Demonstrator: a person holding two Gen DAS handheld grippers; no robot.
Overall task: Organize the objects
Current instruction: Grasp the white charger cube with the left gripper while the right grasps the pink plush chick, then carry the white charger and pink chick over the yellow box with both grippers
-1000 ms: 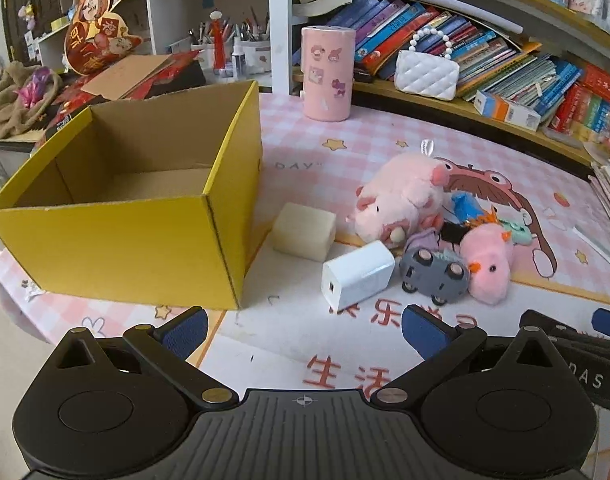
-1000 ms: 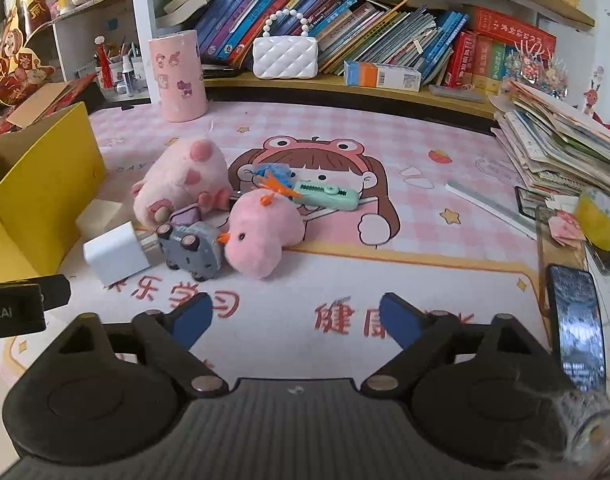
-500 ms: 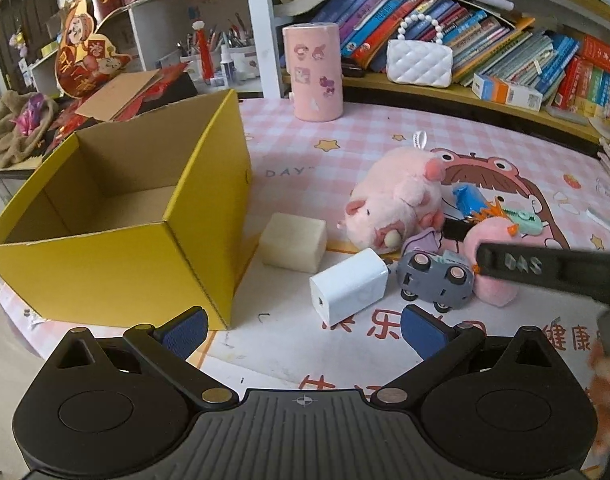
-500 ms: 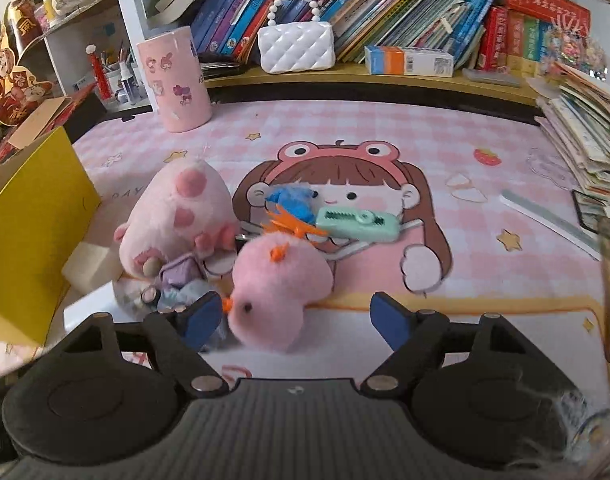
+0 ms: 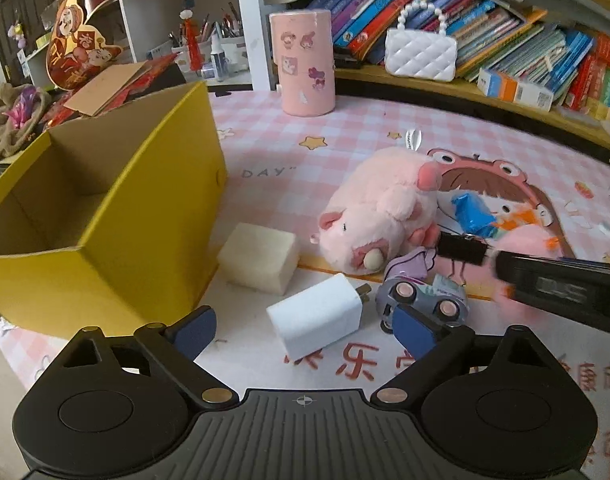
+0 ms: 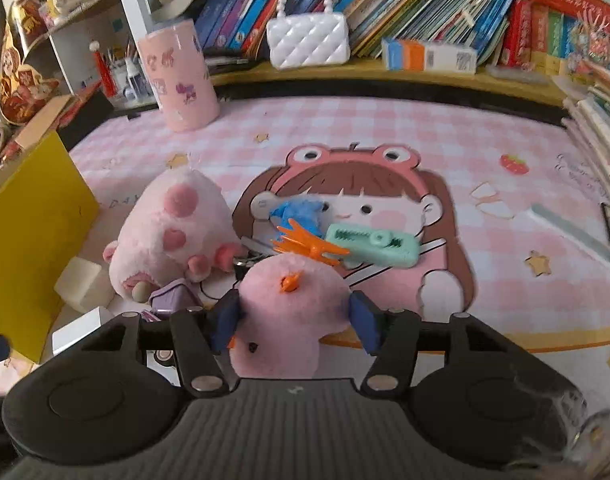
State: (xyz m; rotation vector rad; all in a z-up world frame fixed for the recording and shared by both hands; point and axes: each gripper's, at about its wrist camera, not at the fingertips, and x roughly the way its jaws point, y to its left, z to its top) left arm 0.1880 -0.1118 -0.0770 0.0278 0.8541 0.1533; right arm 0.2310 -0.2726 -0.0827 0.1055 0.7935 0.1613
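An open yellow cardboard box (image 5: 117,216) stands at the left, empty. My left gripper (image 5: 303,330) is open, just in front of a white charger (image 5: 317,328), with a grey toy car (image 5: 421,300) by its right finger. A cream foam block (image 5: 259,258) and a pink pig plush (image 5: 379,216) lie beyond. My right gripper (image 6: 293,322) has its blue pads on both sides of a round pink chick plush (image 6: 291,312); whether they press it I cannot tell. An orange claw clip (image 6: 305,242), a blue wrapper (image 6: 299,212) and a mint-green clip (image 6: 371,246) lie behind the chick.
A pink cylinder (image 5: 303,62) and a white quilted purse (image 5: 421,54) stand at the back by a shelf of books (image 6: 425,8). A black binder clip (image 5: 461,250) lies by the pig. Stacked papers (image 6: 601,132) sit at the right edge of the mat.
My right gripper has moved forward and its fingers have narrowed around the pink chick plush. My left gripper has crept closer to the white charger and toy car.
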